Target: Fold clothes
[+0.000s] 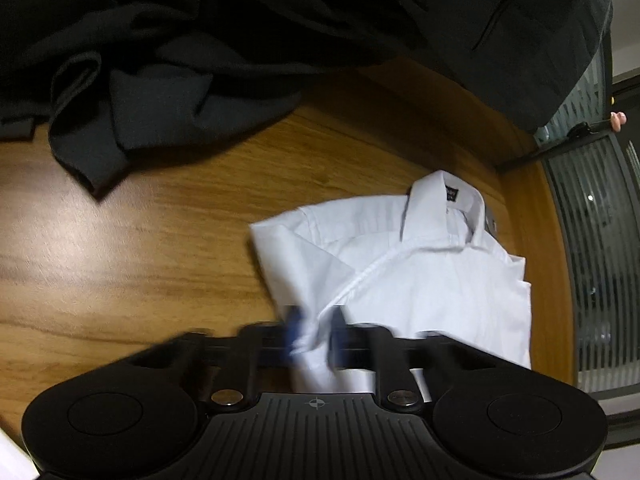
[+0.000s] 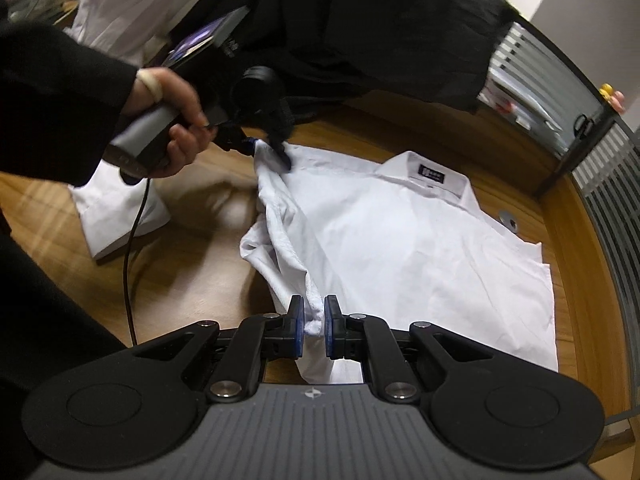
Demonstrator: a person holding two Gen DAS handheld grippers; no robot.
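Right gripper [image 2: 313, 330]: clamped on a bunched fold of the white shirt [image 2: 400, 248], the cloth squeezed between its two blue pads at the shirt's near left edge.
Left gripper [image 1: 316, 334]: also pinching the shirt, a ridge of white fabric caught between its blurred blue pads; seen again from the right wrist view [image 2: 269, 152], it bites the shirt's far left corner, on the collar end.
Left hand [image 2: 176, 120]: wrapped round the grey handle of that gripper, a dark sleeve [image 2: 60, 92] behind it and a black cable [image 2: 130, 264] hanging from the handle, left of the shirt.
Shirt: lying on the wooden table [image 1: 120, 248], collar [image 2: 424, 176] at the far end with a dark label inside it, body spread flat to the right of both grippers, left edge lifted and rumpled into a ridge running from one grip to the other.
Beyond the shirt: a heap of black clothing [image 1: 168, 80] piled past the collar end, touching the table.
Left of the shirt: another folded white garment [image 2: 116, 216] on the table, under the left hand, apart from the shirt.
Right of the shirt: a small round metal fitting [image 2: 509, 218] in the tabletop just beside the collar, then the table's curved edge and a striped glass partition [image 2: 600, 184].
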